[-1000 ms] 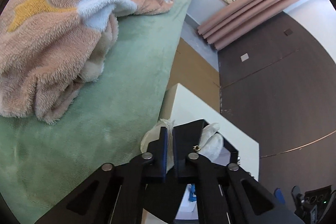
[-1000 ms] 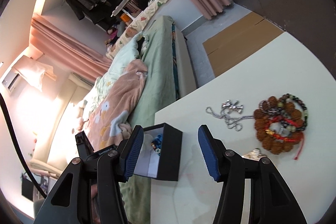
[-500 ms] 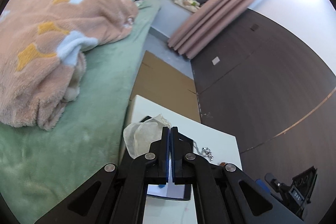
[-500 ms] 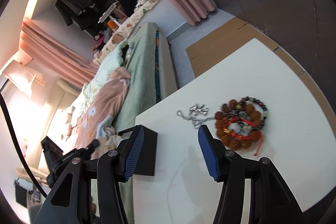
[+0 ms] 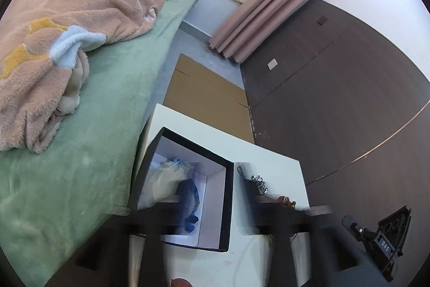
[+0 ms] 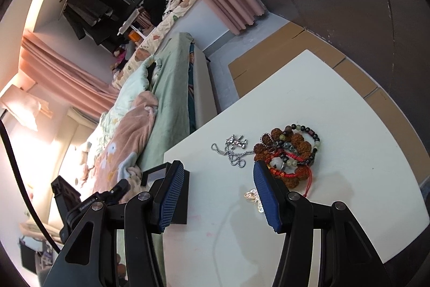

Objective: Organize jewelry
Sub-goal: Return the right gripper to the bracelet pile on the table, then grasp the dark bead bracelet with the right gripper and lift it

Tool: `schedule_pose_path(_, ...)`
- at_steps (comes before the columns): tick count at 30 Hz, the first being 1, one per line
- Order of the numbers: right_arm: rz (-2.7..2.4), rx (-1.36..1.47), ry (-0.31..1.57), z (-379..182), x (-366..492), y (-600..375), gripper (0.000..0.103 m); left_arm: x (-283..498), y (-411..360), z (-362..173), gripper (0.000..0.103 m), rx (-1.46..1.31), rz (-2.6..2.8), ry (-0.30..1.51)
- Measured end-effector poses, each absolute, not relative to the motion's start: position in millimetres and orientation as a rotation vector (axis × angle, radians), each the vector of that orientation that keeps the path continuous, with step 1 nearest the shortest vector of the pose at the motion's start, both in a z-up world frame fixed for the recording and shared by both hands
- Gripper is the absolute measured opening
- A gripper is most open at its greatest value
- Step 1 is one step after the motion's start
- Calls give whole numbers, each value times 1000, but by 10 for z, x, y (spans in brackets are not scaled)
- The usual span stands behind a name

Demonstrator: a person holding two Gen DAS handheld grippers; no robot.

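A black box with a white lining stands at the left edge of the white table. Inside it lie a clear plastic bag and a blue item. My left gripper is open above the box, its fingers blurred. A silver chain, a pile of bead bracelets and a small pale trinket lie on the table. My right gripper is open and empty just in front of the jewelry. The box's black side shows behind its left finger.
A bed with a green sheet and a pink fleece blanket runs along the table's left side. Cardboard lies on the floor beyond the table. A dark wall panel stands to the right.
My left gripper has opened and let the plastic bag go into the box. My right gripper has moved toward the jewelry and stays open.
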State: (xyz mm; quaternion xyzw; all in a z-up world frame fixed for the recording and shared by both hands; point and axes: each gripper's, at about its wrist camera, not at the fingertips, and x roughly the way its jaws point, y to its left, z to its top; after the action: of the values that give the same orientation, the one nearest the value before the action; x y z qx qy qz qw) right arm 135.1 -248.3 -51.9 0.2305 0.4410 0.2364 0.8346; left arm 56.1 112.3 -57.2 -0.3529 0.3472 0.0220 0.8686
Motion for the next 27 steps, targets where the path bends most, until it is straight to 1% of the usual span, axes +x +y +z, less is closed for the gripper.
schedule_pose_path(1,497,488,934,-516,1358,-2501,55,571,1113,-574,102,-739,44,726)
schedule_pose_path(5,476,486,938,-510,1379,-2565,55,576,1046,-528,102,-713,49,709)
schedule_pose_path(9,403,477,967,-555,1428,-2677,55,631,880,-479,102,-618,72,725)
schedule_pose_path(14,323,527,1022,-700,1532,-2867,55,719,650,-467,102,-539,38,745)
schedule_pose_path(17,328,609,1066,-810,1589,-2975,55,766,496,-476,102,-505,0,753)
schedule_pose_path(20,286,615,1094,-889,1640,-3032,55,815,349,-496,101,-477,-35,761)
schedule_pose_path(25,274,634,1145,-1062,1769,-3017,55,910,146,-544,96,-444,-78,779)
schedule_pose_path(27,264,629,1168,-1145,1841,-2999,55,956,67,-580,90,-426,-88,788)
